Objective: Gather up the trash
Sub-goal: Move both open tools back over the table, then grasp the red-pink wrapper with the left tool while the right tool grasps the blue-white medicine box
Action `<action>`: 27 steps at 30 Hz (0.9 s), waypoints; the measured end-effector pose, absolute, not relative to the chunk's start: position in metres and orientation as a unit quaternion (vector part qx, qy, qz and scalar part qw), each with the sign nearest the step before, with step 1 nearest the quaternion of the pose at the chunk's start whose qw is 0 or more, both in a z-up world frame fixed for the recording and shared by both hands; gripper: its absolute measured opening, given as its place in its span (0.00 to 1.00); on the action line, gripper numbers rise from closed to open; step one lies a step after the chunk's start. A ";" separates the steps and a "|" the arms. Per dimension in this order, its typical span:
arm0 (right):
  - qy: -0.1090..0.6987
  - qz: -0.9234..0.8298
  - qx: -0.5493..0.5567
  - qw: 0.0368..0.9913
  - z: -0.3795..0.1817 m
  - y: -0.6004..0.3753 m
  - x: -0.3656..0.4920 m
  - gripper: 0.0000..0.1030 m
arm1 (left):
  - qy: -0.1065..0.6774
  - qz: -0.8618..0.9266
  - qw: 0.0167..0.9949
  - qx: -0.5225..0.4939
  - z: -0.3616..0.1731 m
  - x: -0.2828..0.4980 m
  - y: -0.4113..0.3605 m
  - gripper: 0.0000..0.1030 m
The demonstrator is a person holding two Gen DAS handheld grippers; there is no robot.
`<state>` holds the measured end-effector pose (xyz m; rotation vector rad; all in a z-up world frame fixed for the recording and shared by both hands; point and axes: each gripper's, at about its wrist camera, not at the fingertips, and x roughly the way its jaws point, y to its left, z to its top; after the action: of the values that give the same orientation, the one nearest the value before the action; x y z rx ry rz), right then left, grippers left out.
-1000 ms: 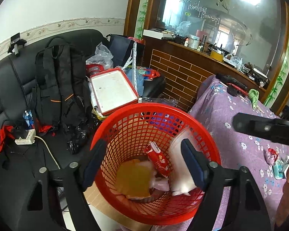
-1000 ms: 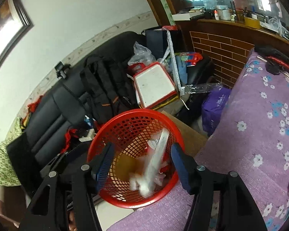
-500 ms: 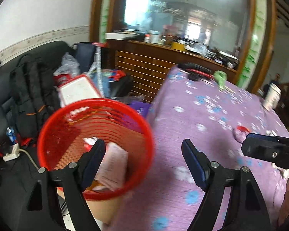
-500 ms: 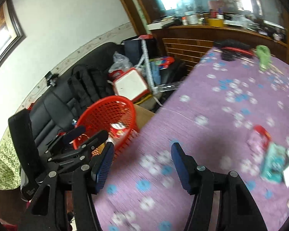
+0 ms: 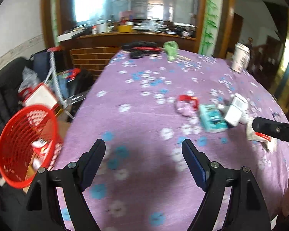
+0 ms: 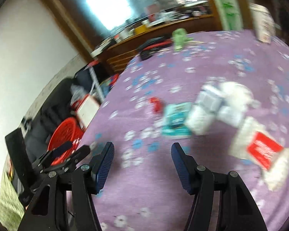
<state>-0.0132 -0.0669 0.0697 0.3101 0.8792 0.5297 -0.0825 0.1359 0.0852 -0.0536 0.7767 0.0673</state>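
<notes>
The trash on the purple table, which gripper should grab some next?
Probably the right hand-held gripper: it is open and empty, with the teal packet and white wrappers just ahead. The left hand-held gripper sits nearer the red basket.

Ahead of the left gripper's fingers lies the table. The basket stands off its edge, left of the fingers, with wrappers inside. Ahead and right of them lie a packet and a box, touching. A cup stands far behind them.
</notes>
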 end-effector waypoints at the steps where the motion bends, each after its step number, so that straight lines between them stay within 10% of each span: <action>1: 0.419 0.238 0.160 0.861 0.068 -0.079 -0.010 0.64 | 0.382 0.026 0.924 -0.015 0.087 -0.076 0.125 0.78; 15: 0.434 0.197 0.222 0.851 0.047 -0.134 0.008 0.64 | 0.462 -0.013 0.886 -0.036 0.056 0.045 0.076 0.78; 22: 0.441 0.187 0.215 0.851 0.045 -0.126 0.020 0.68 | 0.476 -0.019 0.878 -0.051 0.028 0.073 0.076 0.44; 27: 0.453 0.171 0.212 0.849 0.040 -0.113 0.042 0.68 | 0.457 -0.022 0.887 -0.058 0.023 0.075 0.086 0.43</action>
<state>0.0418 -0.1131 0.0401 0.4474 0.9536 0.3599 0.0746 0.0856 0.0230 -0.1210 0.9504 -0.0453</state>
